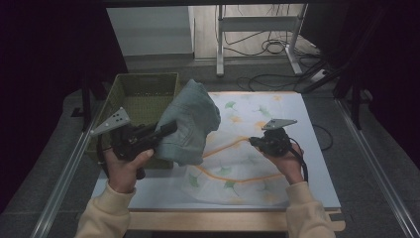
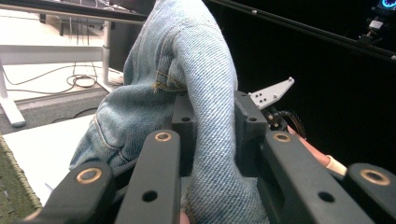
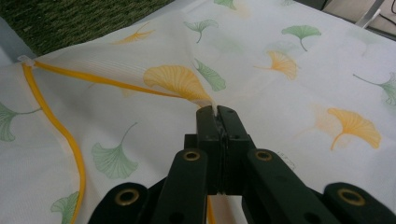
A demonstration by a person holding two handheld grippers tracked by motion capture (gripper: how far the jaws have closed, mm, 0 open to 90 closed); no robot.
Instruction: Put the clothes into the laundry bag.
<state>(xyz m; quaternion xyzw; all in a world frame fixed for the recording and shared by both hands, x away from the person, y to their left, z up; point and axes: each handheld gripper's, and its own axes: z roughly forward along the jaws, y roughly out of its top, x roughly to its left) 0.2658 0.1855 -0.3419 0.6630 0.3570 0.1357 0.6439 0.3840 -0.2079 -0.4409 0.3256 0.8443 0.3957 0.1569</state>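
A folded pair of light-blue jeans (image 1: 190,121) hangs in the air over the table's left part, next to the basket. My left gripper (image 1: 167,130) is shut on it; in the left gripper view the denim (image 2: 205,84) is squeezed between the two black jaws of the left gripper (image 2: 212,119). A white mesh bag (image 1: 247,166) printed with ginkgo leaves and edged by an orange zip lies on the table. My right gripper (image 1: 255,142) is shut on the bag's edge and lifts it; the right gripper (image 3: 217,112) pinches the thin cloth (image 3: 280,60) at its tips.
A green woven basket (image 1: 143,79) stands at the table's back left, beside the jeans. The white tabletop (image 1: 319,168) shows bare along the right. Metal rails run along both sides. Cables (image 1: 267,47) and a white stand lie on the floor behind.
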